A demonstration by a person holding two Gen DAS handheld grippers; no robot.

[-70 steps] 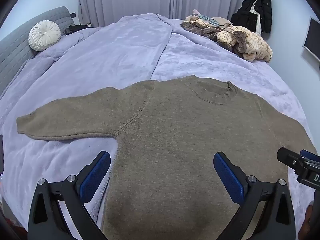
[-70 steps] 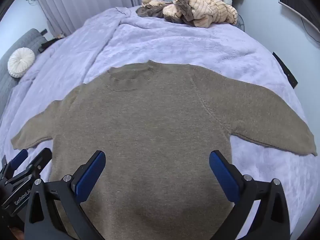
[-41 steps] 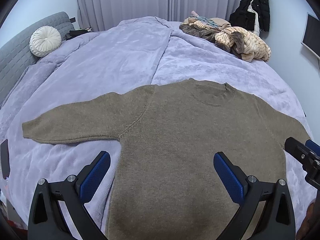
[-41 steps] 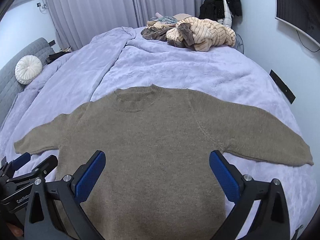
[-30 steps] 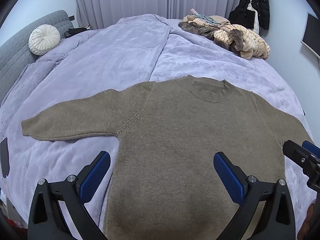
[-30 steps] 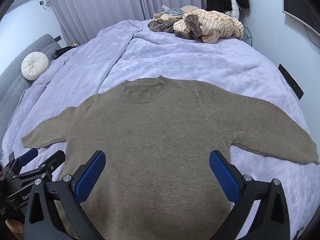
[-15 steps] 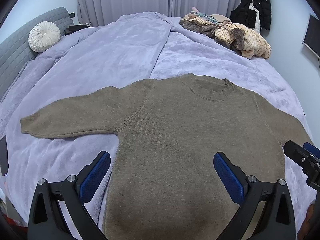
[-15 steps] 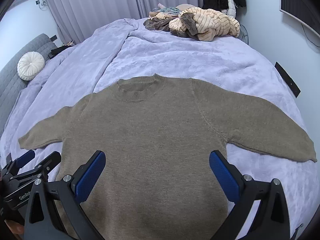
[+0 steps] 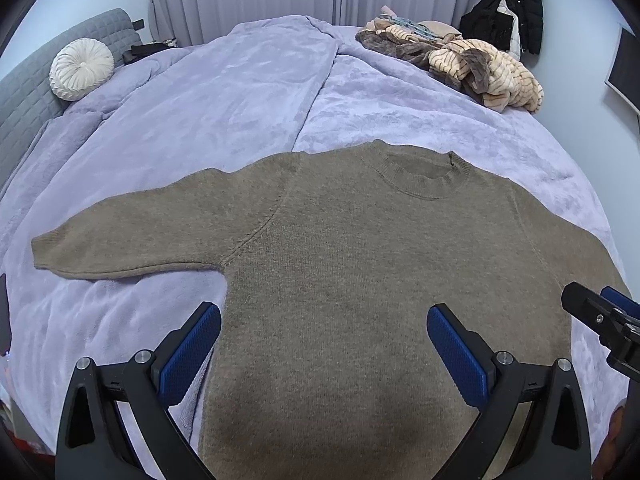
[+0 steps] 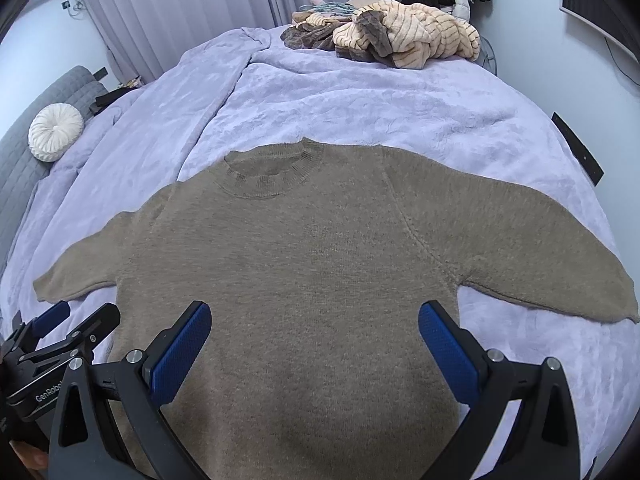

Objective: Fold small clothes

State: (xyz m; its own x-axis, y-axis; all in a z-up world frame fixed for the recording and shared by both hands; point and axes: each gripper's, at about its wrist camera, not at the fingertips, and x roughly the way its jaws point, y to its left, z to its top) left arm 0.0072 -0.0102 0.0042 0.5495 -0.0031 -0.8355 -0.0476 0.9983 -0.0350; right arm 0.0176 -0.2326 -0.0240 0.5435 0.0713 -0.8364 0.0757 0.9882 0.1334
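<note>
A brown knit sweater [image 9: 340, 264] lies flat and face up on the lilac bedspread [image 9: 224, 92], sleeves spread out to both sides, collar at the far end. It also shows in the right wrist view [image 10: 304, 264]. My left gripper [image 9: 324, 344] is open and empty, held above the sweater's lower left part. My right gripper [image 10: 316, 336] is open and empty, held above the lower right part. The right gripper's tip shows at the right edge of the left wrist view [image 9: 600, 320]. The left gripper shows at the lower left of the right wrist view [image 10: 60, 340].
A pile of striped and furry clothes [image 9: 472, 64] lies at the bed's far right corner; it also shows in the right wrist view [image 10: 392, 36]. A round white cushion [image 9: 82, 69] rests against the grey headboard [image 9: 24, 92] at the left. A dark coat [image 9: 516, 16] hangs by the far wall.
Both grippers drifted slightly over the sweater, first back and up, then forward again. Both stayed open. The sweater has not moved.
</note>
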